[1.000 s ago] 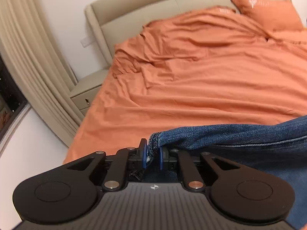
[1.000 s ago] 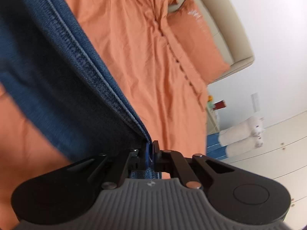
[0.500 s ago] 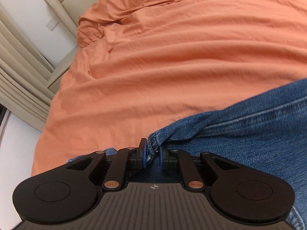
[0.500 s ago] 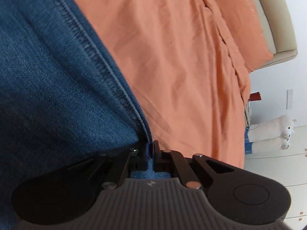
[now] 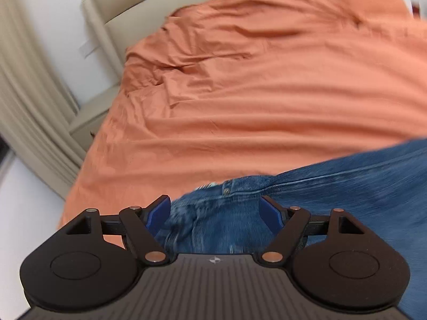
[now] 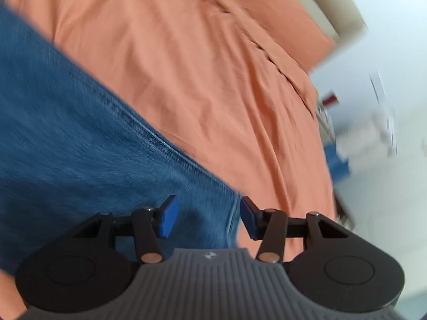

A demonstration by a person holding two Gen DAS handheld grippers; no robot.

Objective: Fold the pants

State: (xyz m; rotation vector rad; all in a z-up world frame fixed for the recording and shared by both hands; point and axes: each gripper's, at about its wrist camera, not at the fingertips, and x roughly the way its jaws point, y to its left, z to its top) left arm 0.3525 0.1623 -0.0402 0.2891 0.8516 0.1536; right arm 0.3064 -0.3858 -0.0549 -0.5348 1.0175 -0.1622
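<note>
Blue denim pants (image 5: 333, 186) lie on the orange bed sheet (image 5: 267, 93). In the left wrist view my left gripper (image 5: 216, 208) is open, its blue pads wide apart over the waistband end with a rivet. In the right wrist view the pants (image 6: 80, 138) spread to the left, a stitched seam running diagonally. My right gripper (image 6: 206, 212) is open above the pants' edge, holding nothing. Both views are motion-blurred.
The orange sheet (image 6: 213, 66) covers the bed, rumpled toward the beige headboard (image 5: 128, 8). Beige curtains (image 5: 26, 93) hang at the left, by a bedside cabinet (image 5: 88, 122). White wall and blurred objects (image 6: 360, 138) stand right of the bed.
Both grippers have opened and let go of the pants, which now lie on the sheet. Both cameras have tilted up and pulled back a little.
</note>
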